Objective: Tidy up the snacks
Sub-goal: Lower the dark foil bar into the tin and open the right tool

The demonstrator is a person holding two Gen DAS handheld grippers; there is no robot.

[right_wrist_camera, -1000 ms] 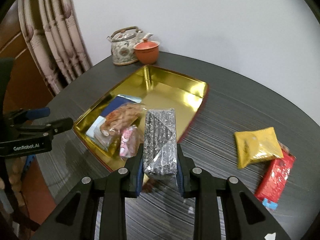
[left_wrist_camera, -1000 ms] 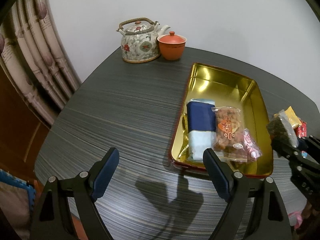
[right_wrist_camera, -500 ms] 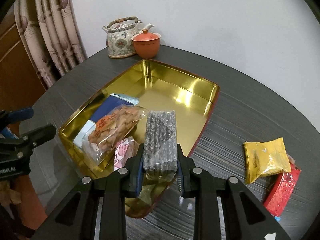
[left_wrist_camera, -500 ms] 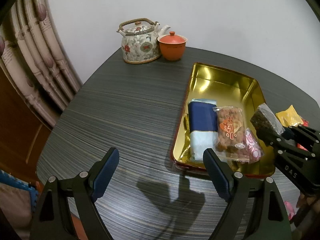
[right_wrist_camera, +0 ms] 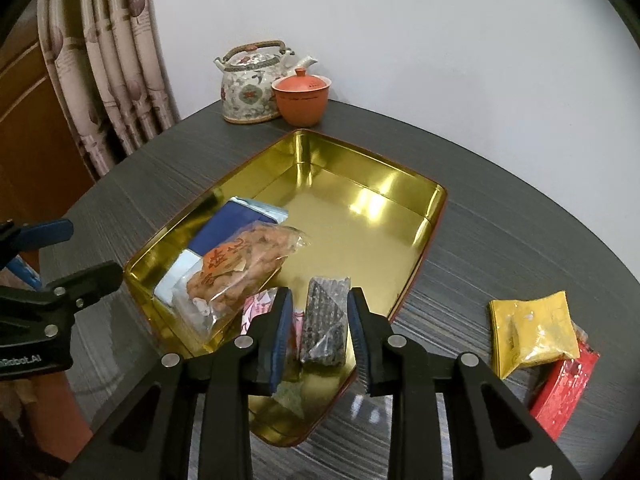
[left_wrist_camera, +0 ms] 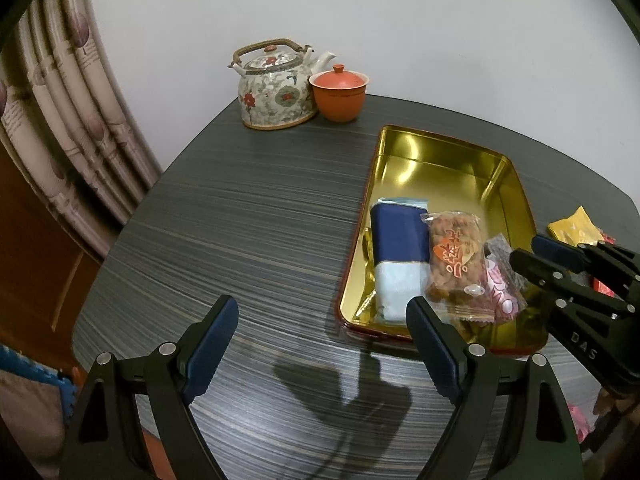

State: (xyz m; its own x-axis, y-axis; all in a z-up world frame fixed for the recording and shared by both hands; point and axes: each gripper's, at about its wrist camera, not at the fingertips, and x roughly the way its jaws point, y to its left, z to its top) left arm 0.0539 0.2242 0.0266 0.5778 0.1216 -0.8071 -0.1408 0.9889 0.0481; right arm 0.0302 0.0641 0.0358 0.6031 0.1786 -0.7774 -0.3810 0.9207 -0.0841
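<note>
Where curtains (left_wrist_camera: 60, 128) hang: dark striped table (left_wrist_camera: 248, 216), white wall (left_wrist_camera: 400, 20) behind.

Gold metal tray (right_wrist_camera: 416, 236) sits mid-table; floral ceramic teapot (right_wrist_camera: 250, 84) and orange lidded cup (right_wrist_camera: 302, 96) at eleven o'clock, yellow foil packet (right_wrist_camera: 532, 330) at three.

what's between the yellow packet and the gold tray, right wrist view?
Nothing: bare dark table separates the yellow packet from the gold tray, shown clearly in the right wrist view.
</note>
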